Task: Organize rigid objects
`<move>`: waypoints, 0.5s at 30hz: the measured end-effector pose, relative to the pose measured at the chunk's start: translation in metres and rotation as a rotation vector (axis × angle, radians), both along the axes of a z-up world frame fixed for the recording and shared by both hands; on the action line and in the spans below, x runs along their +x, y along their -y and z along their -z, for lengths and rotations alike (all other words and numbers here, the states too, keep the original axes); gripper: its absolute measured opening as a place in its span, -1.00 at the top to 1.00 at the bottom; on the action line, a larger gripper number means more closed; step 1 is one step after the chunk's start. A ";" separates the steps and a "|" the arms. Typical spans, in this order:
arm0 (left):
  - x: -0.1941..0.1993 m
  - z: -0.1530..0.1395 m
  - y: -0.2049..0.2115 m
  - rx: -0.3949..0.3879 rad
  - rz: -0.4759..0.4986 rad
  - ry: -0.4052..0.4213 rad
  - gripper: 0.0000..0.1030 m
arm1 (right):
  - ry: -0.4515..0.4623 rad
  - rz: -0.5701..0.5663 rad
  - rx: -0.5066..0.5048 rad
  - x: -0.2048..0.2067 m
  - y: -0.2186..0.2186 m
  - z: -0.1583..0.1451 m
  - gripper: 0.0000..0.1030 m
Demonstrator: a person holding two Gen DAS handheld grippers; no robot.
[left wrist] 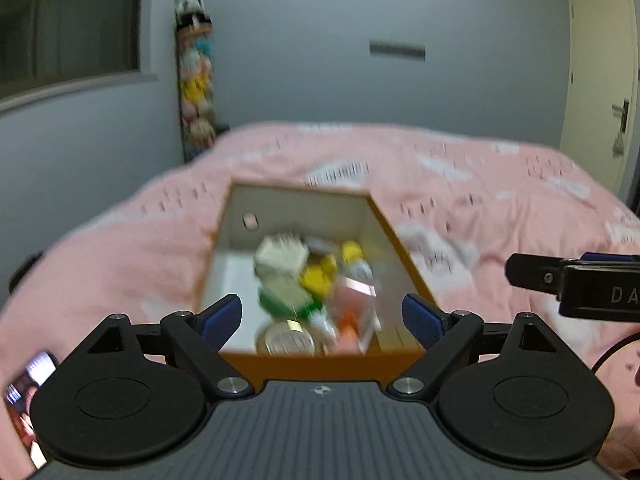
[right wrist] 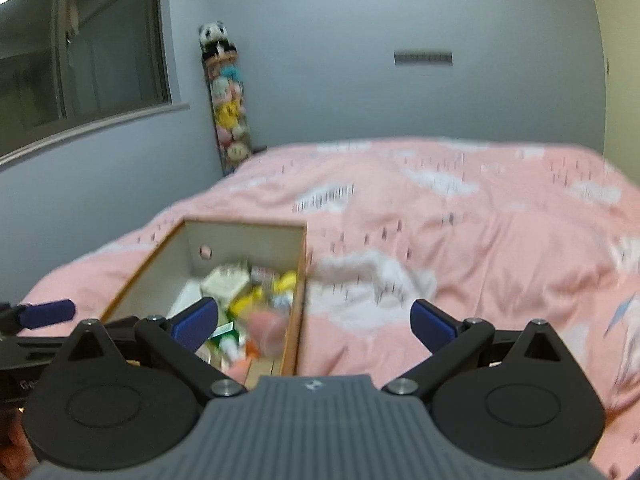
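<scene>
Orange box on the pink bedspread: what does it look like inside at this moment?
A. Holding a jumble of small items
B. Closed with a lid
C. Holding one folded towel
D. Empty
A: the lidless orange box shows a blurred heap of small items inside, white, yellow, green and orange among them.

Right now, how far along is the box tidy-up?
Done: a pile of small items already sits inside the orange box on the pink bedspread, blurred but including a yellow piece and a round tin. In hand: nothing; the left tongs and right tongs both stand open and empty. Left: no loose items show on the bedspread, so possibly only arranging inside the box.
</scene>
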State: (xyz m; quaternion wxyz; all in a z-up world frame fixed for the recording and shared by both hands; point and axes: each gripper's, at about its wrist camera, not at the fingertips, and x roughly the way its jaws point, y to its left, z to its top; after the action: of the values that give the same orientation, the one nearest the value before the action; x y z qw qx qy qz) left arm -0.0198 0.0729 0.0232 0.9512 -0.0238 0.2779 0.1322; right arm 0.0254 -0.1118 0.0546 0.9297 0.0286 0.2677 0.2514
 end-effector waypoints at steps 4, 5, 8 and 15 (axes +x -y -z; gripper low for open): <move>0.002 0.016 0.001 -0.015 -0.007 -0.070 -1.00 | -0.093 -0.014 -0.021 0.005 -0.002 0.020 -0.95; 0.003 0.018 0.000 -0.023 -0.010 -0.080 -1.00 | -0.111 -0.014 -0.030 0.007 -0.002 0.024 -0.95; 0.002 0.024 0.001 -0.034 -0.014 -0.102 -1.00 | -0.141 0.008 -0.027 0.013 0.001 0.030 -0.95; 0.007 0.030 0.004 -0.029 -0.016 -0.149 -1.00 | -0.239 0.023 -0.003 0.025 0.006 0.044 -0.95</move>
State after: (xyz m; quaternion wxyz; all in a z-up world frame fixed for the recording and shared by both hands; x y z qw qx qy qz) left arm -0.0124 0.0691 -0.0068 0.9263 -0.0299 0.3499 0.1369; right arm 0.0505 -0.1182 0.0107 0.8941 0.0600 0.3766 0.2351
